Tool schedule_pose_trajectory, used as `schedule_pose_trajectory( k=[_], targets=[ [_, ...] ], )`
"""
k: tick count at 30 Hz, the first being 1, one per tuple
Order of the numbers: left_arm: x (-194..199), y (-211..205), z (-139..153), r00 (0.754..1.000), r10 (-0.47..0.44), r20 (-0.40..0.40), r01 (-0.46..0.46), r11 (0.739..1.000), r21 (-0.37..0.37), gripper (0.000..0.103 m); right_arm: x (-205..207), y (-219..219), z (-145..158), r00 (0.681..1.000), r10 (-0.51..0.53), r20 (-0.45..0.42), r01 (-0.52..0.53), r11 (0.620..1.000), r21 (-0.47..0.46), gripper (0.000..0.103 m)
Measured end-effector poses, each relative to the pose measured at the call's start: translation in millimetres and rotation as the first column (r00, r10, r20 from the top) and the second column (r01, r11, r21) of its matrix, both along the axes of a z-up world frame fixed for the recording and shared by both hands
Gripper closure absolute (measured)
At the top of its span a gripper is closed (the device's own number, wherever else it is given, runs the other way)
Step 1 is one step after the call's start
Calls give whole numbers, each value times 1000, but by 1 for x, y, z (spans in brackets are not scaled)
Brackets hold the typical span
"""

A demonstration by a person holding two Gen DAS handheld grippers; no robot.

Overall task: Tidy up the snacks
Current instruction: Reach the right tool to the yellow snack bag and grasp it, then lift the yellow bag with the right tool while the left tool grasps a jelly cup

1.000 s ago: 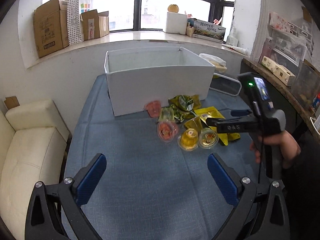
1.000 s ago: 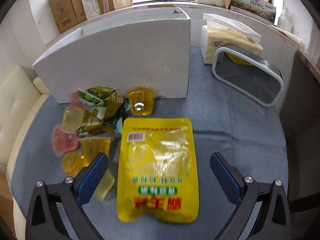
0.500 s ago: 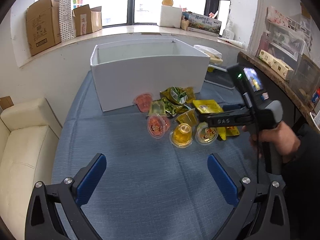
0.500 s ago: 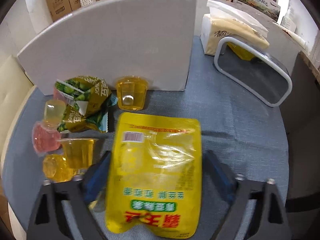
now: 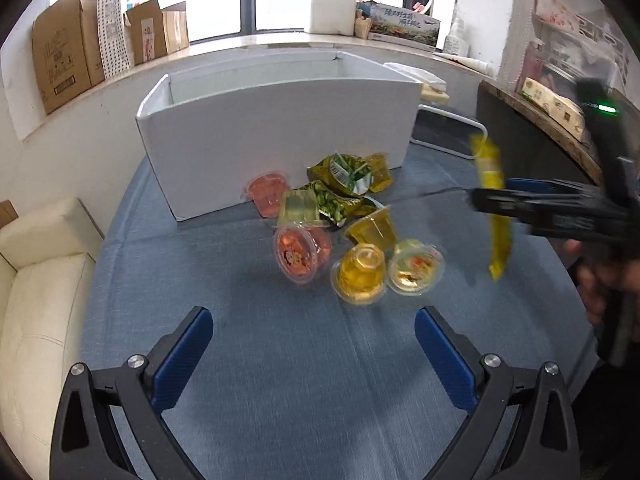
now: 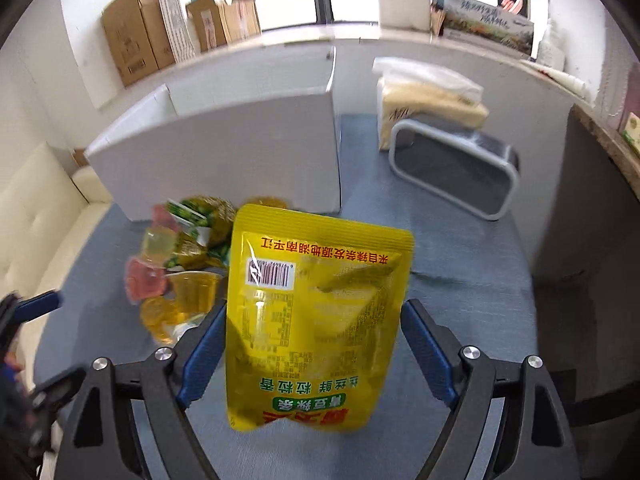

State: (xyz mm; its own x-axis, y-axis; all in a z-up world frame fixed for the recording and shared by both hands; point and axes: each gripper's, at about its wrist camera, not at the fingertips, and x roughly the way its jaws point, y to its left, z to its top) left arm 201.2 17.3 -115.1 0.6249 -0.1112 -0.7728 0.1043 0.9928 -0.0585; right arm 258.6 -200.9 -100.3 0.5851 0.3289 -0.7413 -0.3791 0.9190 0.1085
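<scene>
My right gripper (image 6: 314, 316) is shut on a yellow snack pouch (image 6: 316, 320), its blue pads pressing both side edges. The pouch hangs clear of the blue tablecloth; in the left wrist view the yellow pouch (image 5: 494, 200) shows edge-on in the right gripper (image 5: 480, 196). My left gripper (image 5: 312, 316) is open, with nothing between its pads, just short of a cluster of jelly cups: a red one (image 5: 298, 256), a yellow one (image 5: 360, 276) and others. Green snack packets (image 5: 340, 184) lie behind them against the open white box (image 5: 280, 132).
A tissue pack (image 6: 424, 100) and a white-framed black stand (image 6: 452, 172) sit right of the box. A cream sofa (image 5: 40, 280) borders the table's left side. Cardboard boxes (image 5: 64, 64) line the windowsill. A dark counter (image 5: 532, 120) stands at the right.
The right gripper closed on the yellow pouch and lifted it off the table. The left gripper came down and closer to the jelly cups.
</scene>
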Motion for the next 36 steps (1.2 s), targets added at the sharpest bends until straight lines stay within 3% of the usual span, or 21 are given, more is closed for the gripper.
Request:
schedule_pose_trajectory(
  k=[2, 5, 9, 10, 11, 12, 23, 27, 30, 32, 36],
  targets=[
    [6, -3, -4, 1000, 8, -9, -8, 1000, -1, 0, -12, -5, 10, 1000, 9, 28, -10, 999, 31, 41],
    [10, -13, -7, 1000, -16, -12, 15, 1000, -25, 0, -21, -15, 16, 999, 0, 55, 0, 1000, 6, 41],
    [9, -29, -9, 999, -37, -14, 37, 999, -5, 0, -4, -13, -3, 1000, 4, -9, -5, 1000, -13, 41],
    [7, -32, -9, 999, -44, -12, 44, 999, -3, 0, -3, -14, -9, 1000, -7, -25, 7, 1000, -13, 36],
    [6, -34, -10, 999, -48, -13, 48, 999, -2, 0, -1, -16, -14, 999, -20, -37, 20, 1000, -14, 18],
    [6, -36, -10, 999, -52, -16, 51, 999, -3, 0, -3, -17, -18, 999, -35, -35, 35, 999, -9, 12],
    [10, -37, -18, 999, -37, -27, 37, 999, 19, 0, 5, 15, -64, 990, -119, -70, 106, 979, -172, 9],
    [11, -37, -23, 999, -39, -36, 39, 999, 13, 0, 1, 11, -64, 991, -118, -60, 107, 983, -152, 9],
    [11, -39, -24, 999, -40, -36, 40, 999, 10, 0, 0, 7, -61, 992, -112, -60, 103, 985, -142, 15],
    [12, -40, -24, 999, -40, -36, 41, 999, 14, 0, -4, 1, -54, 993, -105, -54, 99, 990, -101, 30],
    [16, -49, -22, 998, -52, -30, 53, 998, 25, 0, -11, -4, -45, 994, -99, -45, 96, 993, -75, 42]
  ],
)
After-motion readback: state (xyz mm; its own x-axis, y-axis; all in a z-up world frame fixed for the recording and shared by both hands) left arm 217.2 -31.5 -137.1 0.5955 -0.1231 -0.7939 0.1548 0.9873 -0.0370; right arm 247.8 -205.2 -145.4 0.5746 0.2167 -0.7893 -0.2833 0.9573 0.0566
